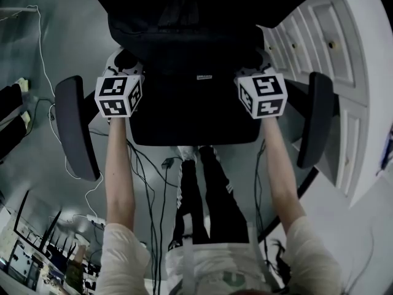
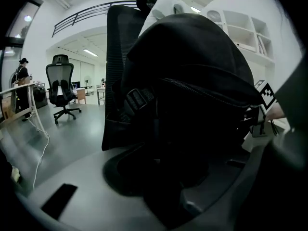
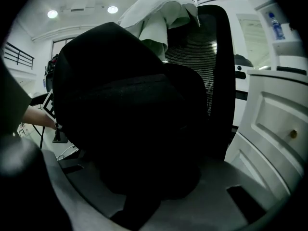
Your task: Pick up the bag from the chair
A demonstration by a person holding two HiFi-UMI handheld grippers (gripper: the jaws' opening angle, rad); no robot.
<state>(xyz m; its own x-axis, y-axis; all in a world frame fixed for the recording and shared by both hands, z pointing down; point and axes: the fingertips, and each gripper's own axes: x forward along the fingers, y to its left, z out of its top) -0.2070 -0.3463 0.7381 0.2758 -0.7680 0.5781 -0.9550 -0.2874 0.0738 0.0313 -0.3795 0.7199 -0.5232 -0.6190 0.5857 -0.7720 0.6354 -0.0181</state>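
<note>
Now the black bag is seen standing on the seat of the office chair, right in front of the mesh backrest. It is flanked from both sides: the left tool is clenched on the bag's dark fabric low on one side, and the right tool is clamped on the fabric at the opposite side. A pale garment is draped over the top of the backrest. White drawers are seen just beside the chair, and cables are strewn across the grey floor
</note>
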